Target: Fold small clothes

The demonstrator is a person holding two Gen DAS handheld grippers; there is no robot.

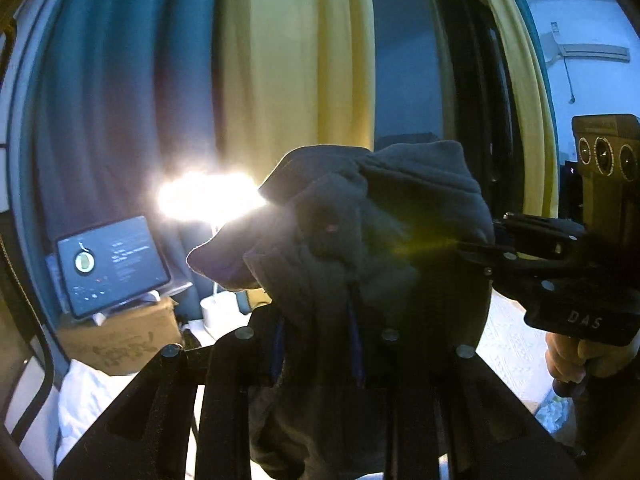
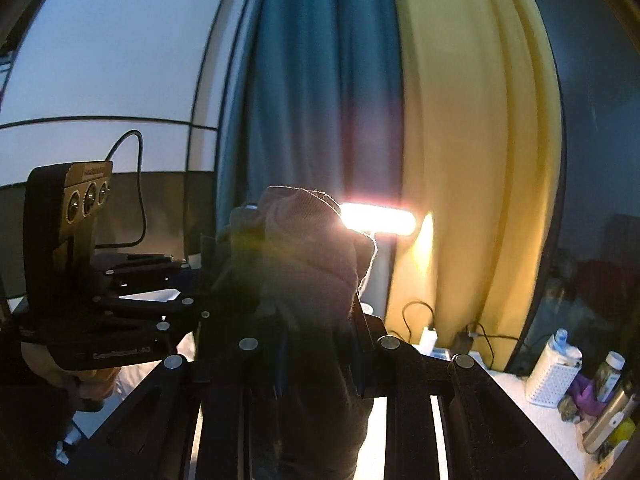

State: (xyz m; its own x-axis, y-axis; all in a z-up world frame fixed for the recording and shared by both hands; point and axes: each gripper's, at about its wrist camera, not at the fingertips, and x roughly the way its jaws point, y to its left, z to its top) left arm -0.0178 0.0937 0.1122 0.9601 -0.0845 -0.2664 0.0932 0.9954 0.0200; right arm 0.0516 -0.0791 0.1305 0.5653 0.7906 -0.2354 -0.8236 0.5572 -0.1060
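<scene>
A small dark grey garment (image 1: 380,240) hangs bunched in the air, backlit by a lamp. In the left wrist view my left gripper (image 1: 316,344) is shut on a fold of it, and the cloth covers most of the fingers. My right gripper (image 1: 480,248) reaches in from the right and bites the same garment at its edge, with a hand (image 1: 568,360) on its handle. In the right wrist view the garment (image 2: 304,264) is pinched in my right gripper (image 2: 320,360), and my left gripper (image 2: 204,280) grips it from the left. The lower part of the garment is hidden behind the jaws.
A bright lamp (image 1: 208,196) glares behind the garment. A tablet (image 1: 112,264) stands on a cardboard box (image 1: 120,340) at left. Teal and yellow curtains (image 2: 460,120) hang behind. A white bed surface (image 1: 512,344) lies below. Bottles and a white container (image 2: 552,376) stand at right.
</scene>
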